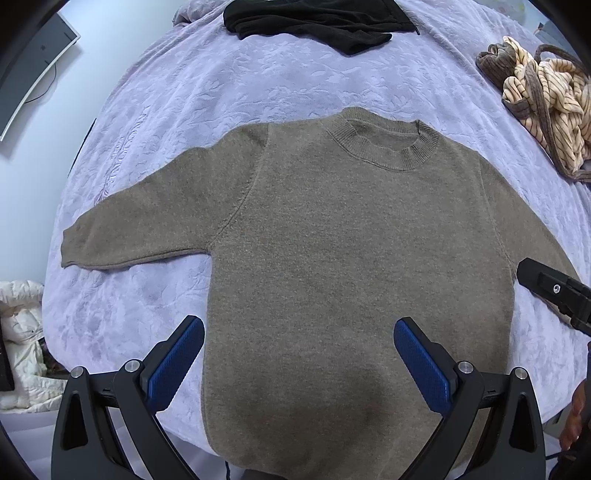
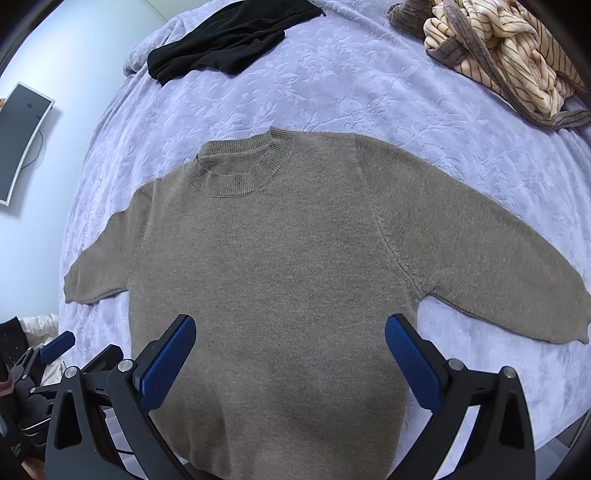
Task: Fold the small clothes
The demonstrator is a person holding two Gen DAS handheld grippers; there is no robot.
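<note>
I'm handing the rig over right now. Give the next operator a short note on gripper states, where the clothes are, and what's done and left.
Left gripper: open, empty, over the sweater's hem.
Right gripper: open, empty, beside it.
Brown sweater: flat on the lavender bedspread, front up, both sleeves spread out.
Black garment and striped garment: at the far edge, not neatly folded.
Done: sweater laid out.
Left: every fold.

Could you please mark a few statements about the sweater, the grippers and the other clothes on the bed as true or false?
1. The brown sweater lies spread flat with both sleeves out. True.
2. The left gripper grips the hem. False: it is open, holding nothing.
3. The right gripper is open. True.
4. The black garment lies on the sweater. False: it lies apart, beyond the collar.
5. The striped garment is folded neatly. False: it is crumpled.
</note>
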